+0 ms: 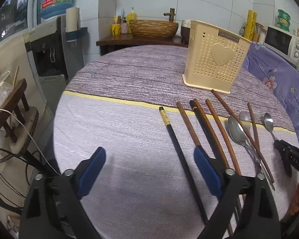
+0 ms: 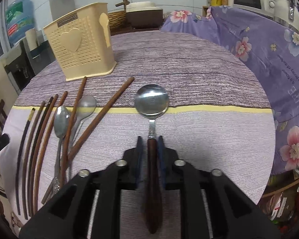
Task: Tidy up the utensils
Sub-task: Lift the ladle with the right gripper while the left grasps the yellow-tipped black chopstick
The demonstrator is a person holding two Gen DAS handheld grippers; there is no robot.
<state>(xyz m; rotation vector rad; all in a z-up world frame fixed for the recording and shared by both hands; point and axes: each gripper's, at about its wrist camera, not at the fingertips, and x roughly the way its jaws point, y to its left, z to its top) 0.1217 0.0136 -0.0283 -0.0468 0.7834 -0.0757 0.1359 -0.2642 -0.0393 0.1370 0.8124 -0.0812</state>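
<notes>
Utensil sorting, early stage. Cream perforated utensil holder (image 2: 80, 45), heart-embossed, stands upright on the far part of the cloth-covered round tabletop (image 2: 199, 139); its inside is not visible from either camera, so whether anything is already stowed cannot be told. Right gripper (image 2: 150, 139): fingers pressed on the dark wooden handle of a round-bowled metal spoon (image 2: 151, 100), bowl pointing forward over the yellow stripe, well short of the holder; whether it is lifted off the cloth is not clear. Left gripper (image 1: 149, 159): fingers spread wide, holding nothing, poised low over the near cloth with the black gold-tipped chopstick (image 1: 176, 139) lying between them. Loose stock on the tabletop: several brown wooden chopsticks (image 1: 219, 131) fanned side by side, one dark chopstick (image 1: 204, 127) among them, and two all-metal spoons (image 1: 236, 131) lying crossed with the chopsticks. Judgement: one spoon in hand of many pieces; nearly the whole lot remains to be carried to the holder.
</notes>
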